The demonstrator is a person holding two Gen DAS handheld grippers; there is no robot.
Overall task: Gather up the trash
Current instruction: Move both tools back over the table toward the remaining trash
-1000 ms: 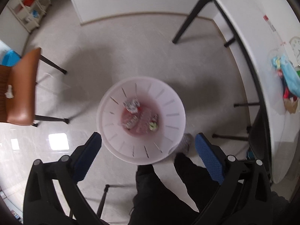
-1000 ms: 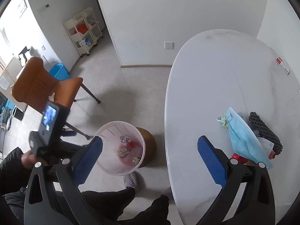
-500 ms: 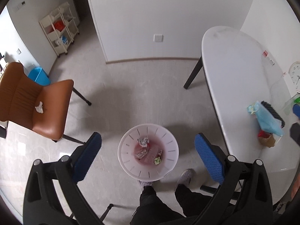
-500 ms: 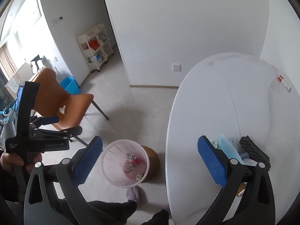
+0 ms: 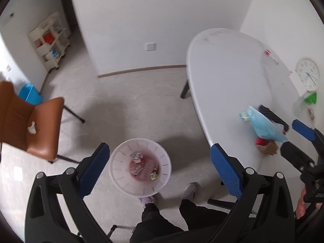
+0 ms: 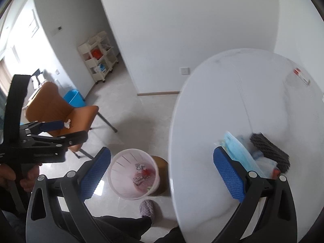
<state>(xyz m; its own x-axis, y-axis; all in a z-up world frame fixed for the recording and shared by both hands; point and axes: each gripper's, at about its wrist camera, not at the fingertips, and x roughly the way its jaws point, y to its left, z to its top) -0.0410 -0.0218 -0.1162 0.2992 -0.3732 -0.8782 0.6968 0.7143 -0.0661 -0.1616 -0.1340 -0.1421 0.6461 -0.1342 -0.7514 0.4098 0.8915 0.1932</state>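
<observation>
A translucent white trash bin (image 5: 140, 182) stands on the floor with crumpled wrappers (image 5: 137, 158) in its bottom. My left gripper (image 5: 160, 170) hangs open and empty high above it. On the white table (image 5: 222, 85) lies a pile of trash: a blue face mask (image 5: 263, 125), a black ridged piece (image 5: 273, 115) and a red and brown scrap (image 5: 266, 146). My right gripper (image 6: 162, 174) is open and empty, over the table's edge, with the mask (image 6: 241, 151) by its right finger. A crumpled tissue (image 5: 32, 129) rests on the orange chair (image 5: 40, 129).
The person's slippered feet (image 5: 188, 190) stand right by the bin. A brown stool (image 6: 161, 162) sits behind the bin (image 6: 134, 176) under the table edge. A cream shelf cart (image 6: 99, 54) and a blue box (image 6: 74, 99) are against the far wall. A clock (image 5: 307, 74) lies on the table.
Both grippers have risen and pulled back; the bin, close under the left gripper a second ago, now looks smaller and farther. Both stay open and empty.
</observation>
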